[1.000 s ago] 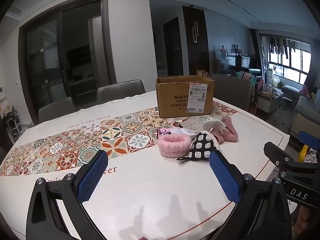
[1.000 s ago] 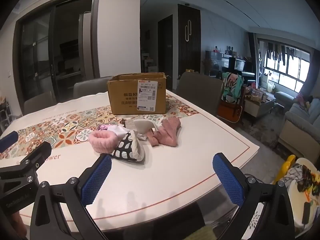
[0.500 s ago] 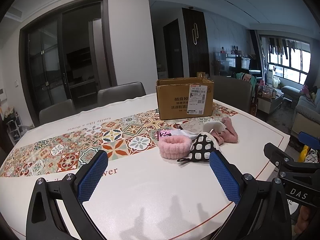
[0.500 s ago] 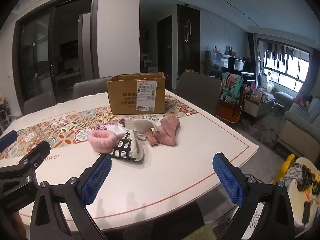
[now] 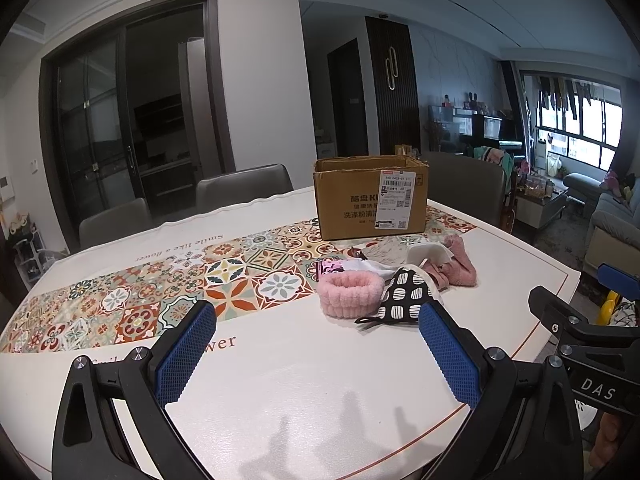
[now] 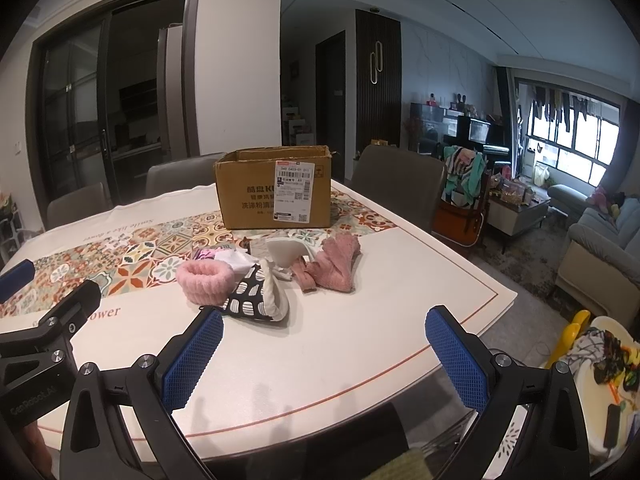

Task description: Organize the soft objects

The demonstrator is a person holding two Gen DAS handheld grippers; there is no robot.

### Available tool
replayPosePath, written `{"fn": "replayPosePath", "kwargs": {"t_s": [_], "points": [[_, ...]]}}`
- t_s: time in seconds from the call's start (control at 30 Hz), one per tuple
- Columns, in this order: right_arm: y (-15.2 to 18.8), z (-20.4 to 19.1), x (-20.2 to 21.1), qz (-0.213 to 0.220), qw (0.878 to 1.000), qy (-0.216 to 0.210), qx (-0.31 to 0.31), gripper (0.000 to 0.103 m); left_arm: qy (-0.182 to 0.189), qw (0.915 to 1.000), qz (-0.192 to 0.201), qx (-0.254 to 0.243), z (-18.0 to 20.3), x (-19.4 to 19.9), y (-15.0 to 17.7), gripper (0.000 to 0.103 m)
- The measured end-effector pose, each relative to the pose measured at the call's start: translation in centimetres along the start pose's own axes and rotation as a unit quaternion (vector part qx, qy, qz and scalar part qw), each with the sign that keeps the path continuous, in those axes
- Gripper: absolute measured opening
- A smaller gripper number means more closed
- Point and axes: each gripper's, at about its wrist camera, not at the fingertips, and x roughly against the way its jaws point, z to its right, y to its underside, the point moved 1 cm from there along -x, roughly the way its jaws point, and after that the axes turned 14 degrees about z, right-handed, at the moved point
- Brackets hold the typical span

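Your left gripper (image 5: 316,344) and right gripper (image 6: 324,356) both hang spread wide and empty above the white table (image 5: 304,392). The fluffy pink headband (image 5: 349,294) and black-and-white spotted pouch (image 6: 256,294) lie ahead of them, short of the open cardboard box (image 6: 274,192).

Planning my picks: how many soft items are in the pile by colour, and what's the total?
Pink: 2, fluffy band, knit piece
Black-and-white patterned: 1, pouch
White: 2, cloth, folded piece
Total: 5 distinguishable; overlaps may hide more.
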Motion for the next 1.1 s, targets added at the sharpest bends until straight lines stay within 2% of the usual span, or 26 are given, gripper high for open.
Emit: {"fn": "replayPosePath", "kwargs": {"t_s": [1.1], "points": [[-0.04,-0.05,0.24,0.001,1.0,0.0,0.001,0.103,0.0,1.0,0.001,0.0,0.02,0.05,-0.02,0.103]]}}
